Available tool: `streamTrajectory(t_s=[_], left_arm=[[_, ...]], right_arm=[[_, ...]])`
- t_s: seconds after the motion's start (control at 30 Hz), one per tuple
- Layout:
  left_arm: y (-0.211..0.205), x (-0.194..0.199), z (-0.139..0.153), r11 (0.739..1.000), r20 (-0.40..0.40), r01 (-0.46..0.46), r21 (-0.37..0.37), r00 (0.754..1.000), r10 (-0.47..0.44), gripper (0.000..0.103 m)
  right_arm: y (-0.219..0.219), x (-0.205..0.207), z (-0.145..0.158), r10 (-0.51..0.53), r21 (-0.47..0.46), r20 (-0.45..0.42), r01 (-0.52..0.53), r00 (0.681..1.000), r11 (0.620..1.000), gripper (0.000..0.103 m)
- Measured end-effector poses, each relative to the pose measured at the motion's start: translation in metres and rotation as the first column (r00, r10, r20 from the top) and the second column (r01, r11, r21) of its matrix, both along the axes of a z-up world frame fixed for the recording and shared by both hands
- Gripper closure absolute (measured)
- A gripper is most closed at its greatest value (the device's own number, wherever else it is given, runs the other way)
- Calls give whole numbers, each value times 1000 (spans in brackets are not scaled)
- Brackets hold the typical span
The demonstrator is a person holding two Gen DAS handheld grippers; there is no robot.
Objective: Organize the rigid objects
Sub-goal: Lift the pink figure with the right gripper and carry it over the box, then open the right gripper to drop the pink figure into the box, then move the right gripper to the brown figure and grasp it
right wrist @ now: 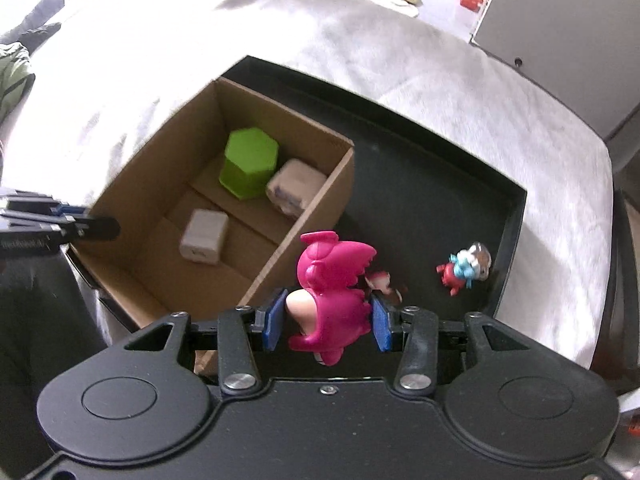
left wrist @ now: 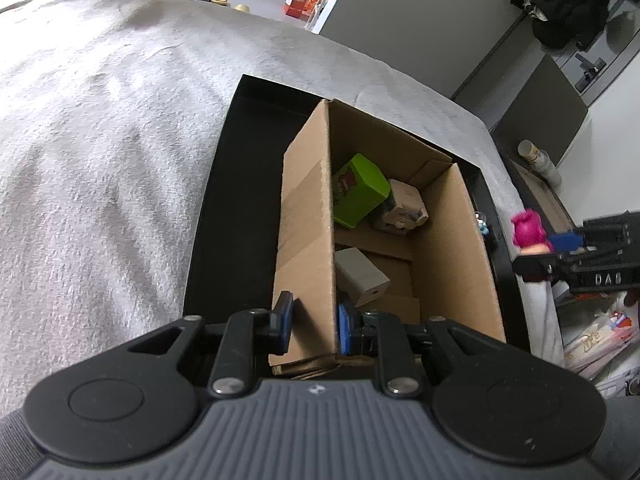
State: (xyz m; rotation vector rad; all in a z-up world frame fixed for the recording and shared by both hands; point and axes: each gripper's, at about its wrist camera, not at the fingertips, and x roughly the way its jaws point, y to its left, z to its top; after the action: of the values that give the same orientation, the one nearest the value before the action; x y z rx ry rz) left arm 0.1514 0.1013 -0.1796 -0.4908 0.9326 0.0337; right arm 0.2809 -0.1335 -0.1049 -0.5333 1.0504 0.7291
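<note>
Two grippers work over a black tray (right wrist: 460, 168) that lies on a pale grey blanket (right wrist: 360, 40). A cardboard box (right wrist: 160, 288) stands open at the tray's left end, and inside it sit a green hexagonal box (right wrist: 249, 168) against the far wall, a small beige printed box (right wrist: 294, 186) touching it on the right, and a plain grey cube (right wrist: 204, 237) lying apart, nearer the middle of the floor. The left gripper (left wrist: 311, 326) has its jaws clamped on the box's left side wall, one blue pad outside the wall and one inside. The right gripper (right wrist: 326, 324) is closed on a magenta winged toy figure (right wrist: 334, 280), pads pressing its two sides, and holds it above the tray just beside the box's right wall, outside the box. On the tray's bare floor toward its right edge lies a small red and blue figurine (right wrist: 464, 266), while another little pink-and-white figurine (right wrist: 384, 280) peeks out just behind the magenta toy's wing. In the left wrist view the magenta toy (left wrist: 530, 230) appears beyond the tray's right rim.
</note>
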Motion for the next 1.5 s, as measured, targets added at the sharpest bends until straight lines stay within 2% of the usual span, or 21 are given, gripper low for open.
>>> streamTrajectory(t_s=[0.37,0.73,0.77,0.83,1.07,1.4,1.47,1.5], left_arm=[[0,-5,0,998,19,44,-35,999,-43,82],[2,-7,-3,997,22,66,-33,998,-65,82],[2,-7,-3,997,22,66,-35,998,-66,82],[3,-6,-3,997,23,67,-36,998,-67,82],[4,-8,-4,997,29,68,-46,997,-67,81],[4,-8,-4,997,31,69,-46,997,-68,81],[4,-8,-4,997,30,70,-46,997,-69,81],[4,-8,-4,996,30,71,-45,997,-69,82]], right_arm=[[34,-4,11,43,14,26,-43,999,999,59],[65,-11,8,62,16,40,-62,997,998,59],[67,-11,8,61,17,49,-62,997,998,58],[69,-11,8,52,13,67,-53,996,999,45],[58,-9,12,13,18,68,-14,998,1000,44],[21,-3,23,-65,32,76,63,995,998,43],[15,-1,23,-80,34,74,78,994,996,42],[10,1,23,-91,33,73,89,993,995,38]])
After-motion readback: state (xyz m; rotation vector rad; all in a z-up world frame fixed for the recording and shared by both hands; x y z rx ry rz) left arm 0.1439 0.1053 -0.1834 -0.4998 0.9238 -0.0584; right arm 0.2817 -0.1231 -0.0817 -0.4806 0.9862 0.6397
